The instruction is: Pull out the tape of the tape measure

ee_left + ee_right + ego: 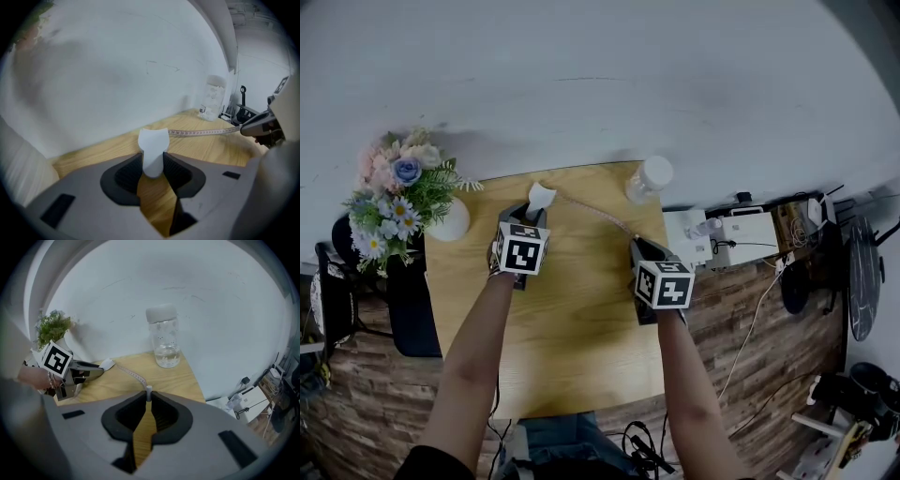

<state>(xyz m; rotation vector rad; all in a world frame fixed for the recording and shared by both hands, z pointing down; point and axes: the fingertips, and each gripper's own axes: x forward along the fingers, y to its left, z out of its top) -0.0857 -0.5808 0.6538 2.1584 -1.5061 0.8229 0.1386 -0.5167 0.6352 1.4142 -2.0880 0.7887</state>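
Observation:
The white tape measure case (153, 153) sits clamped between the pads of my left gripper (153, 165), low over the wooden table (572, 328); the case (540, 196) also shows in the head view and in the right gripper view (107, 364). A pale printed tape (201, 132) runs out of it across the table to my right gripper (639, 247). That gripper (148, 397) is shut on the tape's white end tab (148, 391), and the tape (132, 374) trails back toward the left gripper (86, 370).
A clear bottle with a white cap (163, 337) stands at the table's far right corner, close to the wall. A white vase of flowers (403, 192) stands at the far left corner. Cluttered boxes and cables (741, 234) lie beyond the table's right edge.

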